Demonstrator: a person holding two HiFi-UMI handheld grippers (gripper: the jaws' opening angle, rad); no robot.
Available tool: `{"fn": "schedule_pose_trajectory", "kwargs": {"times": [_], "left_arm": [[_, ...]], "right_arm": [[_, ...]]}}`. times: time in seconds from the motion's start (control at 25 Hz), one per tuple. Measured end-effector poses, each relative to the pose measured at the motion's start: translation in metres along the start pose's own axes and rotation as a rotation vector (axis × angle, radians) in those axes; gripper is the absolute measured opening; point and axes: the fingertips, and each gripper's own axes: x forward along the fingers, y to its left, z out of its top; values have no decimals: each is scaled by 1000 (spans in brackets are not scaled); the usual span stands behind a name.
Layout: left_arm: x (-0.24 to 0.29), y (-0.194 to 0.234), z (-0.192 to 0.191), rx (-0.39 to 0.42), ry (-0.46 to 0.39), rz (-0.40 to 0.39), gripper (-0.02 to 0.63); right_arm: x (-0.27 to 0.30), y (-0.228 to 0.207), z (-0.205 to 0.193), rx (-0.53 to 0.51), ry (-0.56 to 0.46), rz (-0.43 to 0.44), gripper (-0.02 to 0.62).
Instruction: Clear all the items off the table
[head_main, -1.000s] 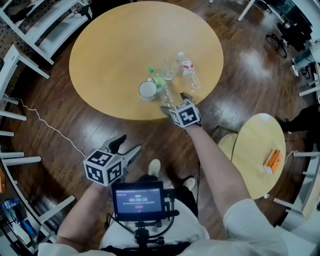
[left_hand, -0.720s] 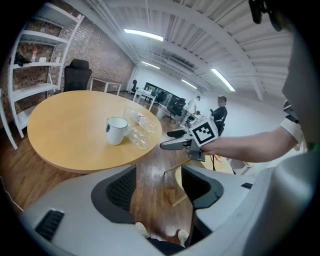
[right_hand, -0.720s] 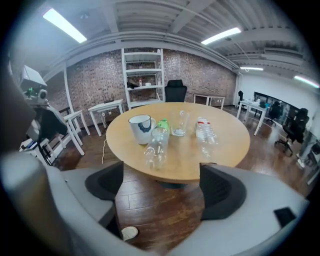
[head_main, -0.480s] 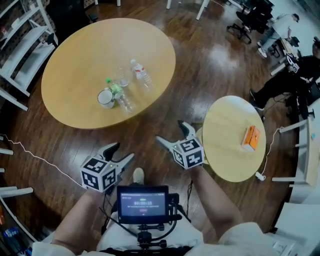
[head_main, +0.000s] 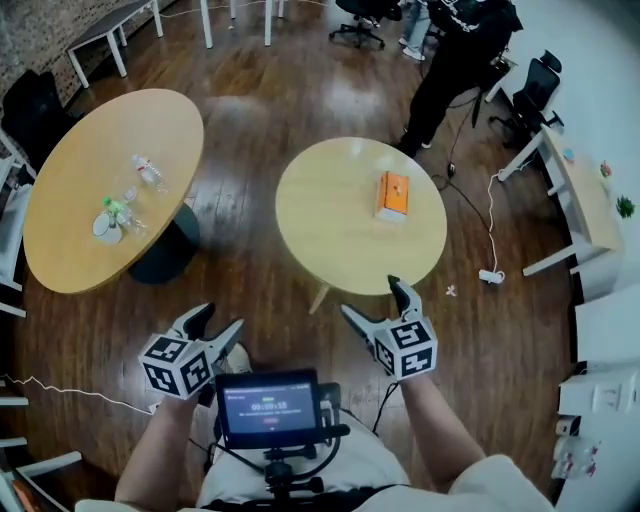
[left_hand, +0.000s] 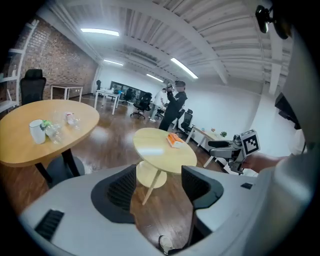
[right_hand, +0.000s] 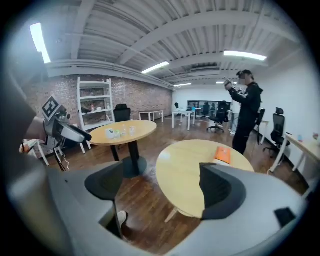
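Observation:
The small round table (head_main: 330, 240) lies straight ahead with an orange box (head_main: 392, 193) on its far side. Both grippers hover over the wood floor short of its near edge. My left gripper (head_main: 218, 320) is open and empty; so is my right gripper (head_main: 370, 298). The left gripper view shows open jaws (left_hand: 157, 182) framing the table and the orange box (left_hand: 174, 140). In the right gripper view the open jaws (right_hand: 160, 185) frame the same table, box (right_hand: 223, 154) beyond. The large round table (head_main: 70, 250) at far left carries a white cup (head_main: 103, 227) and clear bottles (head_main: 148, 172).
A person in black (head_main: 455, 50) stands beyond the small table. A white desk (head_main: 575, 200) and office chairs line the right side. A power strip (head_main: 488, 275) with its cable lies on the floor right of the small table.
The view has swung right, from the large table with the bottles to the small table. Both grippers came away from the large table, empty, and now point at the small one.

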Motion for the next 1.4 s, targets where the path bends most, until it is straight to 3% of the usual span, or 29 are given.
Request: {"fn": "schedule_pose_trajectory", "kwargs": {"times": [0.24, 0.52, 0.96, 1.4], "left_arm": [[18, -100, -31, 63, 51, -43, 288], [28, -149, -40, 71, 66, -54, 288], [11, -142, -43, 100, 65, -43, 288], [-18, -110, -54, 69, 79, -65, 288]], "right_arm": [[-105, -74, -67, 80, 15, -113, 486], [-152, -108, -97, 119, 18, -175, 486], [-166, -86, -87, 157, -5, -183, 486], [-152, -39, -91, 139, 83, -207, 488]]}}
